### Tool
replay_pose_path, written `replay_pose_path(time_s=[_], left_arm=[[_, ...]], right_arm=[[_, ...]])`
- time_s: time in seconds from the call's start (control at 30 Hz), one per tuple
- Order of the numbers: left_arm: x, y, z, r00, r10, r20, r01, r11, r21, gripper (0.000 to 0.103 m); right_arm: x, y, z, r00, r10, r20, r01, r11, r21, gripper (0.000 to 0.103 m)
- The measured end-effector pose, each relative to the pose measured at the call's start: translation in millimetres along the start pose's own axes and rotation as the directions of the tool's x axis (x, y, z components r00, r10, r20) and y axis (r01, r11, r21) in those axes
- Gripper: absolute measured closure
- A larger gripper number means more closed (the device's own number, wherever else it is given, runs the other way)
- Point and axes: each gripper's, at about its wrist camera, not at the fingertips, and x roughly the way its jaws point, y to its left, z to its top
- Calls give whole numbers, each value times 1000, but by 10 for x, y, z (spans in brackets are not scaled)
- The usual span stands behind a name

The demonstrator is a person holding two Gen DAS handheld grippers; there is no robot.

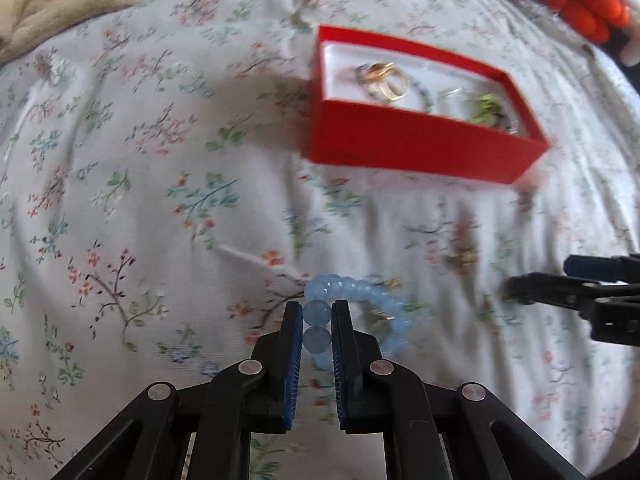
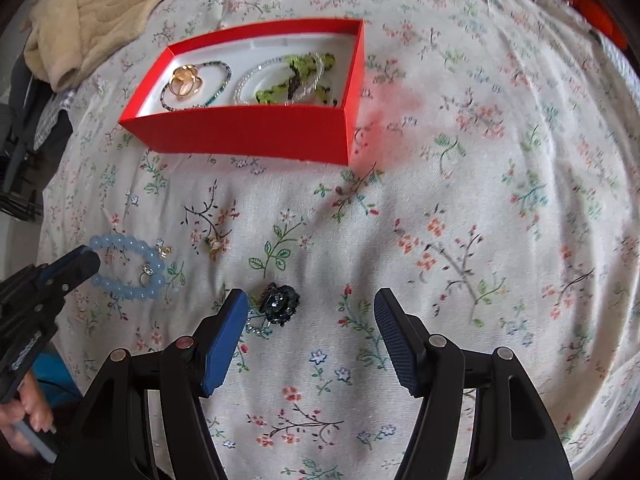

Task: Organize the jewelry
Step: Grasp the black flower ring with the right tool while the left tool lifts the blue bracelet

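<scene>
Floral bedsheet (image 2: 460,200) covers the whole work surface, creased, with a beige blanket (image 2: 100,12) bunched at its far left corner.

Left side: the left gripper (image 1: 316,322) has its jaws closed on a pale blue bead bracelet (image 1: 360,304), two beads pinched between the blue pads. In the right wrist view the rest of the loop hangs out past the fingertips over the sheet, with small metal charms on it. A hand (image 2: 28,416) holds that gripper's grip at the lower left edge.

Centre: a red box (image 2: 248,136) with a white lining sits on the sheet beyond both grippers. Its left part holds gold rings (image 2: 185,82) inside a dark beaded bracelet (image 2: 200,84); its right part holds a green beaded piece (image 2: 296,80) with clear sparkling bangles. A small gold-coloured item (image 2: 214,245) lies loose on the sheet between box and grippers.

Right side: the right gripper (image 2: 310,304) has its jaws standing wide apart, nothing between the pads. A dark flower-shaped ornament (image 2: 280,303) lies just beside its left finger.
</scene>
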Motion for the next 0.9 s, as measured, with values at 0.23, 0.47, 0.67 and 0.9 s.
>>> replay_pose_path(time_s=[0.23, 0.47, 0.67, 0.9], left_arm=[[242, 124, -60, 995, -4, -98, 2, 1000, -25, 80], [329, 133, -95, 994, 3, -110, -7, 999, -38, 83], [249, 84, -98, 996, -17, -90, 13, 999, -42, 94], [-111, -42, -51, 997, -81, 1, 81, 996, -24, 94]], right_arm=[[132, -14, 10, 997, 64, -32, -62, 996, 57, 34], [192, 54, 6, 999, 25, -24, -23, 998, 52, 59], [192, 60, 2, 1000, 13, -17, -12, 1000, 29, 81], [51, 104, -2, 999, 23, 24, -24, 1000, 10, 81]])
